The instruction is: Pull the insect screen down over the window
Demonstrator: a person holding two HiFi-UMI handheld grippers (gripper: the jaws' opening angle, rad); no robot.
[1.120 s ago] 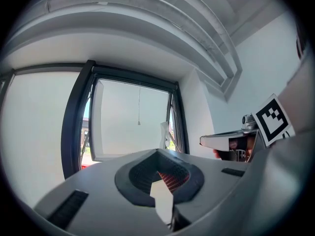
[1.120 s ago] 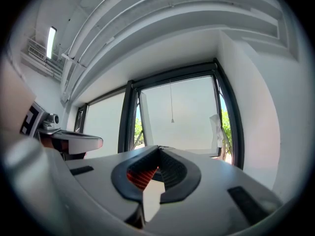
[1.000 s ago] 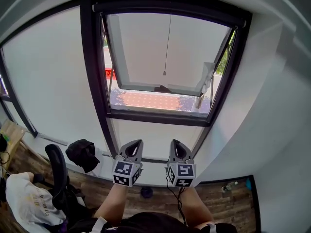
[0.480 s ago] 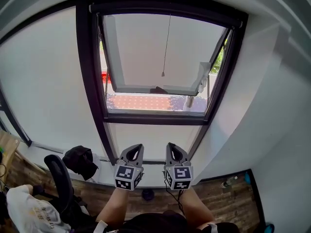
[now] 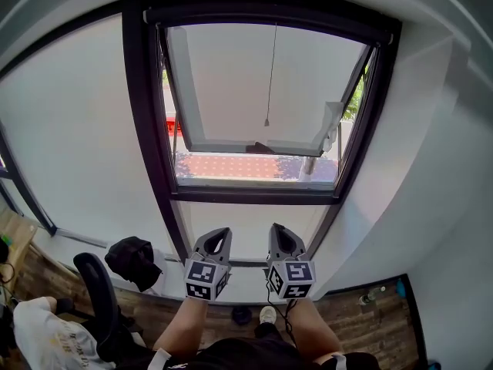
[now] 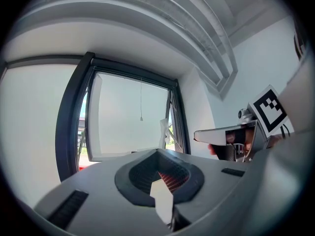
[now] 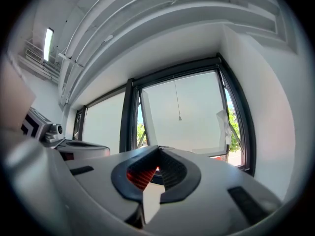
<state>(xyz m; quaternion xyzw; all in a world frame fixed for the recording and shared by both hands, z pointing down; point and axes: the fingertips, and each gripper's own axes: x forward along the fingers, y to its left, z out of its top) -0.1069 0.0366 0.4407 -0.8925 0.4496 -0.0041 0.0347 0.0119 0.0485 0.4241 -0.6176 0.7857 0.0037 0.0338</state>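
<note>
The left claw (image 5: 218,236) and the right claw (image 5: 277,231) are grey, with black-and-white squares on their backs. Above the claws, the window frame (image 5: 146,129) is black and the big pane (image 5: 69,129) beside it is white. Past the frame, the ground (image 5: 231,166) is red with tiny dots. Below the claws, the floor (image 5: 362,314) is brown wood.

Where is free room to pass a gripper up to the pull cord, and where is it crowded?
Free: the opening inside the window frame, on both sides of the pull cord; also in front of the pale panel below it. Crowded: lower left, around the office chair and the black bundle.
</note>
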